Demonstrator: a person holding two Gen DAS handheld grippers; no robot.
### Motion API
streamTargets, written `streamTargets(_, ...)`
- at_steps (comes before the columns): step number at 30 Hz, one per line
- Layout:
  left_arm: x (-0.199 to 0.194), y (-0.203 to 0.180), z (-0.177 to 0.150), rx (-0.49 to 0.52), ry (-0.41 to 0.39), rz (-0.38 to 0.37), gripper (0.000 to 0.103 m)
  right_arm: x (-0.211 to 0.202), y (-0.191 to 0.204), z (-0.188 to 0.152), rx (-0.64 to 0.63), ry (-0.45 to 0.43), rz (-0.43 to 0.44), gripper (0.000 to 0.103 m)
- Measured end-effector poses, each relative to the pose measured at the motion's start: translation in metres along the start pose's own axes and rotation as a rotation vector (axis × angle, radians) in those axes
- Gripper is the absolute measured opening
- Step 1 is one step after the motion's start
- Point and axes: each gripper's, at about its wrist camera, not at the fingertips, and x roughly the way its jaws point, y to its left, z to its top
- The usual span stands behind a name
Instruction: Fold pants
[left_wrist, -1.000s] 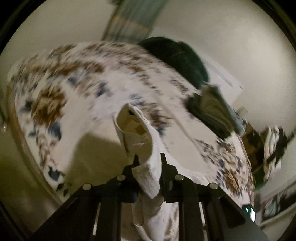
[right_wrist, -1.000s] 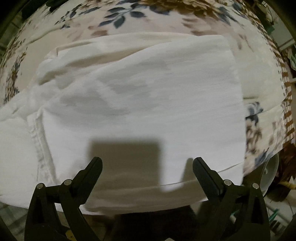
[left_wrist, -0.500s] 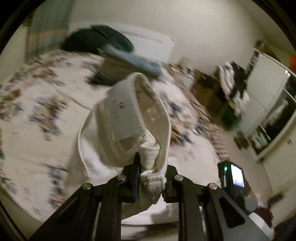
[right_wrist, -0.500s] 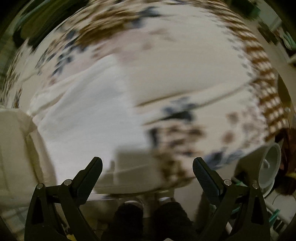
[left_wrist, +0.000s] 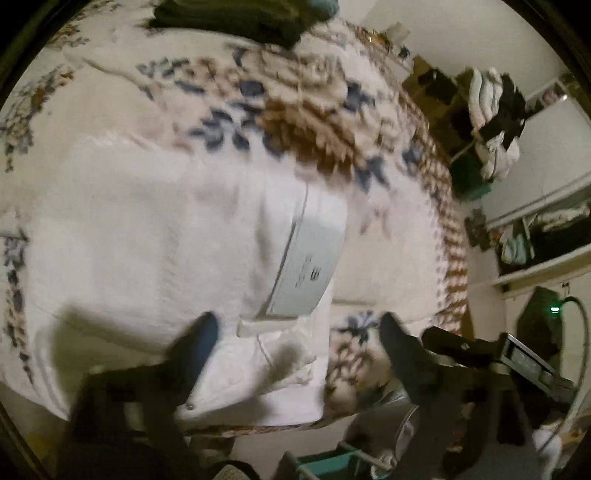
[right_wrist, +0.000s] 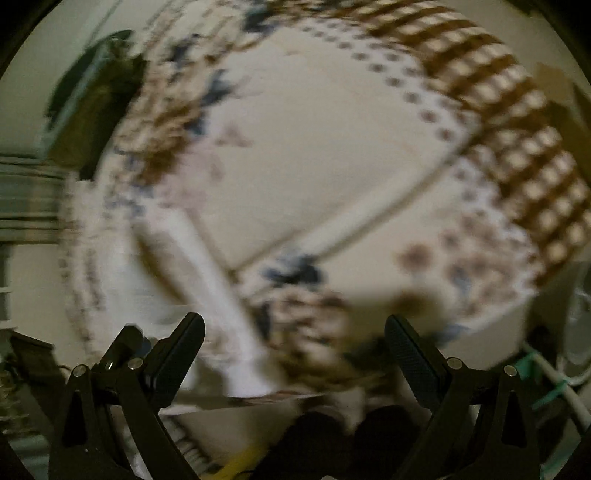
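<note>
Left wrist view showed the white cotton pants lying in a folded stack on the cream bedspread with brown and blue flowers, the waistband label facing up near the bed's near edge, while the left gripper hung just above them with its jaws spread wide and nothing between them. Right wrist view, heavily blurred, showed the right gripper likewise wide apart and empty over the bedspread, the pants only a pale strip at lower left.
</note>
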Motion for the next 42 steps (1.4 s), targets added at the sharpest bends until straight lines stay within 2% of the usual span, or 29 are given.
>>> streamTargets(1, -0.007, -0.002, -0.002, 0.000, -0.008, -0.001, 0.093, 0.003, 0.006, 0.004, -0.012, 0.018, 0.050, 0.100)
streamTargets(3, -0.024, 0.007, 0.000, -0.006, -0.035, 0.027, 0.095, 0.028, 0.044, 0.008, -0.047, 0.049, 0.104, 0.100)
streamTargets(6, -0.034, 0.041, 0.008, -0.029, -0.050, 0.138, 0.095, 0.056, 0.084, 0.002, -0.110, 0.092, 0.200, 0.100)
streamTargets(7, -0.035, 0.056, 0.010, -0.039, -0.042, 0.197, 0.095, 0.065, 0.095, 0.004, -0.129, 0.102, 0.218, 0.100)
streamTargets(8, -0.035, 0.073, 0.013, -0.047, -0.036, 0.250, 0.095, 0.075, 0.106, 0.004, -0.150, 0.108, 0.227, 0.100)
streamTargets(10, -0.038, 0.097, 0.015, -0.061, -0.033, 0.329, 0.095, 0.099, 0.123, 0.005, -0.199, 0.106, 0.191, 0.099)
streamTargets(12, -0.043, 0.121, 0.015, -0.077, -0.044, 0.392, 0.095, 0.119, 0.133, 0.005, -0.211, 0.108, 0.167, 0.093)
streamTargets(13, -0.045, 0.133, 0.016, -0.086, -0.048, 0.425, 0.095, 0.124, 0.137, 0.005, -0.215, 0.093, 0.145, 0.082)
streamTargets(14, -0.047, 0.141, 0.015, -0.108, -0.057, 0.454, 0.095, 0.125, 0.140, 0.002, -0.226, 0.055, 0.120, 0.059)
streamTargets(15, -0.050, 0.152, 0.015, -0.123, -0.060, 0.478, 0.095, 0.126, 0.146, 0.000, -0.240, 0.021, 0.103, 0.041)
streamTargets(18, -0.052, 0.165, 0.016, -0.150, -0.066, 0.494, 0.095, 0.123, 0.161, -0.015, -0.285, -0.043, 0.021, 0.027)
streamTargets(19, -0.051, 0.167, 0.017, -0.156, -0.066, 0.494, 0.095, 0.118, 0.165, -0.017, -0.293, -0.059, -0.002, 0.023)
streamTargets(20, -0.051, 0.168, 0.019, -0.159, -0.065, 0.490, 0.095, 0.114, 0.168, -0.021, -0.296, -0.071, -0.015, 0.011)
streamTargets(24, -0.050, 0.163, 0.028, -0.171, -0.064, 0.441, 0.095, 0.079, 0.166, -0.020, -0.224, -0.113, -0.012, 0.010)
streamTargets(28, -0.040, 0.149, 0.041, -0.157, -0.062, 0.386, 0.095, 0.020, 0.137, -0.021, -0.171, -0.170, -0.033, 0.010)
streamTargets(31, -0.022, 0.135, 0.051, -0.135, -0.033, 0.342, 0.095, -0.006, 0.112, -0.017, -0.154, -0.193, -0.072, 0.010)
streamTargets(33, -0.004, 0.126, 0.059, -0.118, -0.011, 0.321, 0.095, -0.010, 0.096, -0.010, -0.146, -0.198, -0.118, 0.010)
streamTargets(36, 0.023, 0.120, 0.069, -0.118, 0.024, 0.319, 0.095, 0.000, 0.070, 0.003, -0.096, -0.178, -0.140, 0.010)
streamTargets(38, 0.044, 0.125, 0.075, -0.151, 0.063, 0.289, 0.097, 0.012, 0.059, 0.009, -0.074, -0.167, -0.155, 0.010)
streamTargets(39, 0.056, 0.131, 0.079, -0.178, 0.085, 0.271, 0.103, 0.019, 0.055, 0.011, -0.071, -0.156, -0.165, 0.010)
streamTargets(42, 0.069, 0.147, 0.083, -0.223, 0.095, 0.206, 0.103, 0.038, 0.046, 0.018, -0.077, -0.132, -0.196, 0.010)
